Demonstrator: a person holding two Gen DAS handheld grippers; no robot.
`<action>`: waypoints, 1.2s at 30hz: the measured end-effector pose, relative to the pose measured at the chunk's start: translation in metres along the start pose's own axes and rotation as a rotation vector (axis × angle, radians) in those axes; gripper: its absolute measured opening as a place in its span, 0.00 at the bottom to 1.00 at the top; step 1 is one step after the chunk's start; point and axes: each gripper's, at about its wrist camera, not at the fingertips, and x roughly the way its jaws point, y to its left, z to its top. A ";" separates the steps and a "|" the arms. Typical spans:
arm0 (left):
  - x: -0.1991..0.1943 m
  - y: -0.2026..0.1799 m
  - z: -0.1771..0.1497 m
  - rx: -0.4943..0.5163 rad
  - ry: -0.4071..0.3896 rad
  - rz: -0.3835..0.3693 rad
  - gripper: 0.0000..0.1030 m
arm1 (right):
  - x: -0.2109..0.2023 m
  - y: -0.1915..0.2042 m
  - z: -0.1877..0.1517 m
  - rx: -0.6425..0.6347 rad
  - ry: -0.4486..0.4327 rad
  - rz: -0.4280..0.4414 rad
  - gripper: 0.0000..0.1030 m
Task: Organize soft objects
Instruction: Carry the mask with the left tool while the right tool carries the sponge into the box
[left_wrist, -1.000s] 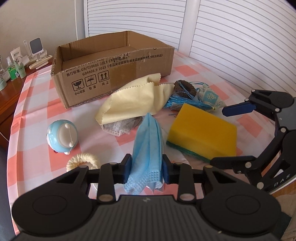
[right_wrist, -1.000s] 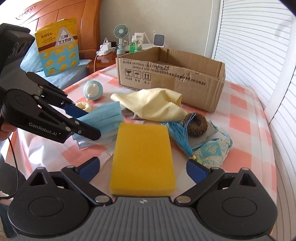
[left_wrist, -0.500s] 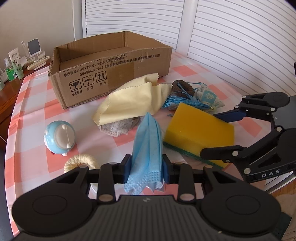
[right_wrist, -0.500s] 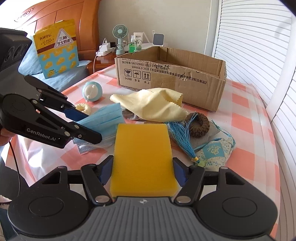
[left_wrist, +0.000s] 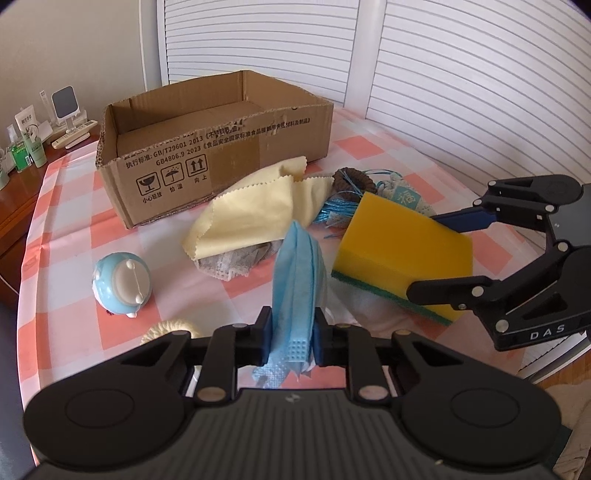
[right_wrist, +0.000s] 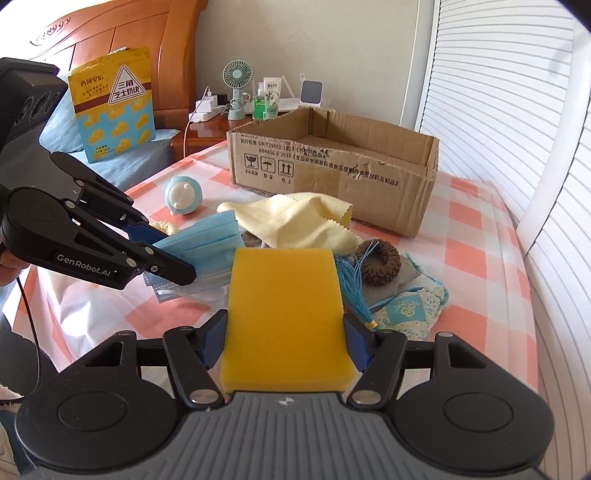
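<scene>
My left gripper (left_wrist: 291, 334) is shut on a blue face mask (left_wrist: 297, 280), held a little above the checked tablecloth; it also shows in the right wrist view (right_wrist: 207, 247). My right gripper (right_wrist: 284, 341) is shut on a yellow sponge (right_wrist: 282, 314) with a green underside, lifted off the table; the sponge shows in the left wrist view (left_wrist: 402, 247). An open cardboard box (left_wrist: 214, 147) stands behind, also in the right wrist view (right_wrist: 332, 170). A pale yellow cloth (left_wrist: 251, 210) lies in front of it.
On the table lie a grey lace cloth (left_wrist: 236, 258), a blue round toy (left_wrist: 122, 284), a cream ring (left_wrist: 166, 328), a brown woven ring (right_wrist: 378, 264) with a blue tassel, and a patterned sachet (right_wrist: 406, 310). A nightstand (right_wrist: 207, 127) with a fan and bottles stands behind.
My right gripper closed on the yellow sponge and lifted it. My left gripper kept hold of the mask and rose a little.
</scene>
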 end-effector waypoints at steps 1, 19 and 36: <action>-0.002 0.000 0.000 0.000 -0.003 0.000 0.18 | -0.002 0.000 0.001 -0.003 -0.003 -0.001 0.68; -0.046 -0.002 0.047 0.049 -0.098 0.031 0.17 | -0.036 -0.024 0.043 -0.008 -0.127 -0.033 0.68; 0.041 0.074 0.197 -0.006 -0.117 0.205 0.22 | 0.007 -0.084 0.106 0.062 -0.177 -0.075 0.68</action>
